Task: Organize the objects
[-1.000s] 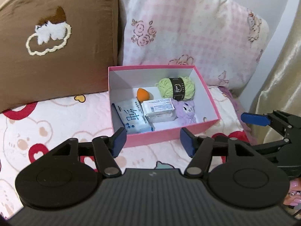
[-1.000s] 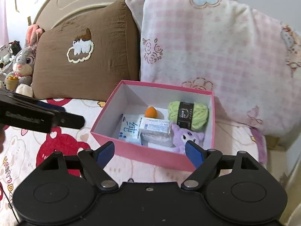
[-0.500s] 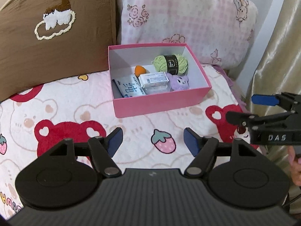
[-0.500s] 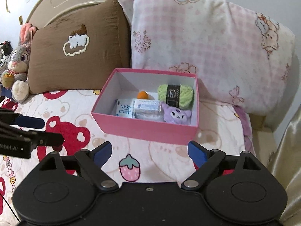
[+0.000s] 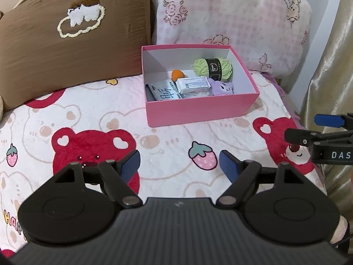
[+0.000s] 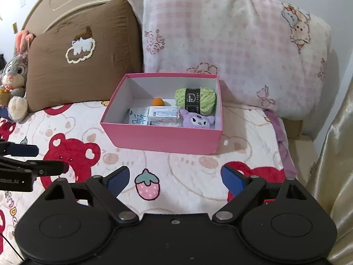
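Pink cardboard box [image 5: 198, 110] is seen sitting open on the bear-print bedspread [image 5: 88, 114] in the left wrist view, far from the left tool [image 5: 179, 164], whose blue pads are spread and still widening with nothing between them. Packed inside: green yarn [image 5: 213, 68], an orange sponge [image 5: 177, 74], a tissue pack [image 5: 164, 91], a white packet [image 5: 193, 85] and a purple plush [image 5: 221, 88]. The right tool [image 5: 308, 130] is poking in from the right edge.

In the right wrist view, the same box is found in front of the pink pillow [image 6: 231, 44]. The right tool's pads are wide apart, opening, empty. A bunny plush [image 6: 16, 70] is parked far left by the brown pillow [image 6: 83, 55].
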### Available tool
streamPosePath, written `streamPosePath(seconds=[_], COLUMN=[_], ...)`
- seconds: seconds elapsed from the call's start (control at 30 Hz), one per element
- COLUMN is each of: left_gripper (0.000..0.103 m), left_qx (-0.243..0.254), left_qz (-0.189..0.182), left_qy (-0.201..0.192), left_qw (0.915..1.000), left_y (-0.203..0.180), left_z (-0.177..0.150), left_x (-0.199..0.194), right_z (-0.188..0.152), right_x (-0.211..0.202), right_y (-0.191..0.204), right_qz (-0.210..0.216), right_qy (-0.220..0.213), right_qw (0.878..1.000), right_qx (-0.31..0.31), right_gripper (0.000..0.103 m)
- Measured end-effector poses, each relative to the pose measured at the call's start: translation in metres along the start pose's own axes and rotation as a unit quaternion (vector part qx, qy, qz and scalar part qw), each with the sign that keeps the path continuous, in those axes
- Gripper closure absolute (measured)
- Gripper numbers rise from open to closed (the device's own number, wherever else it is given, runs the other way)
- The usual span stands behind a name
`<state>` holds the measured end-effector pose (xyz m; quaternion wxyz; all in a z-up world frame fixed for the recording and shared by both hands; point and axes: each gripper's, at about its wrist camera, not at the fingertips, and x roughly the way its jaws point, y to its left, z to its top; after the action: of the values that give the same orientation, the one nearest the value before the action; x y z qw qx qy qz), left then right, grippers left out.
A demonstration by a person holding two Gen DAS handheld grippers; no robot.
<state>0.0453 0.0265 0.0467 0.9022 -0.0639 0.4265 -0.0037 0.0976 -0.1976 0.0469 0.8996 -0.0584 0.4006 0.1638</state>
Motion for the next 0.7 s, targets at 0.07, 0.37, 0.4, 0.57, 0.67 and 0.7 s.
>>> streamPosePath(seconds=[0.07,0.37,0.4,0.57,0.67,0.7], left_gripper=[0.021,0.003,0.001,0.001,0.001,0.001], left_qx=[0.001,0.004,0.003,-0.001,-0.003,-0.004], left_qz=[0.002,0.001,0.002,0.010,0.012,0.013], left_qy=[0.001,0.017,0.022,0.035,0.041,0.042], left_qw=[1.0000,0.9998,0.9998,0.9993,0.9991,0.9990], left_y=[-0.001,-0.008,-0.009,-0.010,-0.011,-0.011], left_z=[0.000,-0.002,-0.002,-0.003,-0.003,-0.003], left_x=[0.001,0.011,0.012,0.017,0.019,0.019], right_z=[-0.002,-0.008,-0.008,-0.009,-0.010,-0.010], right_x=[0.002,0.009,0.010,0.009,0.008,0.008], right_y=[-0.001,-0.006,-0.006,-0.006,-0.005,-0.005], right_qz=[-0.013,-0.017,-0.017,-0.020,-0.021,-0.020], right_qy=[0.006,0.022,0.023,0.021,0.020,0.020], right_qw=[1.000,0.999,0.999,0.999,1.000,1.000], right_qx=[0.006,0.018,0.019,0.014,0.010,0.007], right_gripper=[0.005,0.004,0.004,0.004,0.004,0.004])
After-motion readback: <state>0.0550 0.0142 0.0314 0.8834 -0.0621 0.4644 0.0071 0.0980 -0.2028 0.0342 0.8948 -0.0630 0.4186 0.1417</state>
